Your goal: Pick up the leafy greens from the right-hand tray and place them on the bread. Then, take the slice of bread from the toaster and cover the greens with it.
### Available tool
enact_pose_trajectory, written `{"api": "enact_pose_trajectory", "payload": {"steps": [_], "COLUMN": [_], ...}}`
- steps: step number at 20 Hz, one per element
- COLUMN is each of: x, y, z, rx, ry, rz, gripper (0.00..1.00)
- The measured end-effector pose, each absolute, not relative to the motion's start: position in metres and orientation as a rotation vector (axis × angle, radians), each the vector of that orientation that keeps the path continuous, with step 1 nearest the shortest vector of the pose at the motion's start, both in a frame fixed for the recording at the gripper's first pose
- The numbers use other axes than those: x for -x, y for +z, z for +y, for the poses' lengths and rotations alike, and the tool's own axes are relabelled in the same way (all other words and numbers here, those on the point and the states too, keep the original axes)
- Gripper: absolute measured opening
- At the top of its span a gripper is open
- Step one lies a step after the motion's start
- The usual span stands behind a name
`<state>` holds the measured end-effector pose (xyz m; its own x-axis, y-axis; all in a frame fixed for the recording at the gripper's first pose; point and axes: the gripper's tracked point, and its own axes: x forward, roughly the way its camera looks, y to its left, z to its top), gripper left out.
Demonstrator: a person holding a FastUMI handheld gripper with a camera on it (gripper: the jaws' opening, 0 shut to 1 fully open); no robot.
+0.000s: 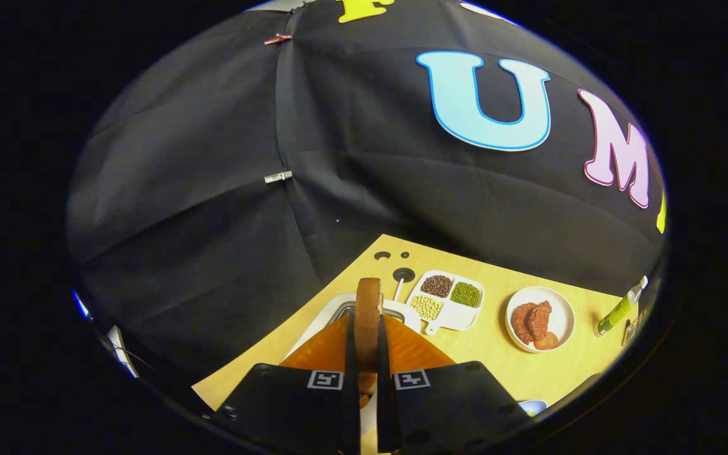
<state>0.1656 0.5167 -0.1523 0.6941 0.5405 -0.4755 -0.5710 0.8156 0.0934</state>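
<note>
Bread slice (368, 313) is standing upright and edge-on between the two fingers of our hand-held gripper (368, 373), and we are pinching it from both sides, so the jaws are closed on it with only the width of the slice between them. We are seeing its brown crust rising above the fingertips (350, 354), while its lower part is hidden between the black finger bodies. Just beyond and below the slice, we are looking at the toaster (339, 313), a white body with a metallic slot rim, sitting on the wooden tabletop (528, 373); whether the slice is touching the slot we cannot tell, though most of it is showing above the rim. Orange ribbed surfaces are spreading out on either side of the fingers, in front of the toaster. To the right of the toaster, we are noting a white divided tray (449, 302) holding three heaps of beans: dark brown, green and pale yellow, each in its own compartment. Further right, well apart from the fingers, a round white plate (560, 309) is carrying reddish-brown pieces of food. Near the far right edge of the tabletop, a small green bottle (620, 309) with a white cap is lying tilted.
</note>
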Motion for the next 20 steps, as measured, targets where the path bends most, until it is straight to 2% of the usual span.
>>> {"api": "enact_pose_trajectory", "payload": {"steps": [6, 10, 20], "x": [-0.176, -0.179, -0.143], "y": [-0.108, -0.103, -0.179], "z": [0.453, 0.389, 0.260], "rx": [-0.018, -0.074, -0.172], "ry": [0.584, 0.517, 0.391], "rz": [0.461, 0.467, 0.598], "gripper": [0.14, 0.14, 0.14]}}
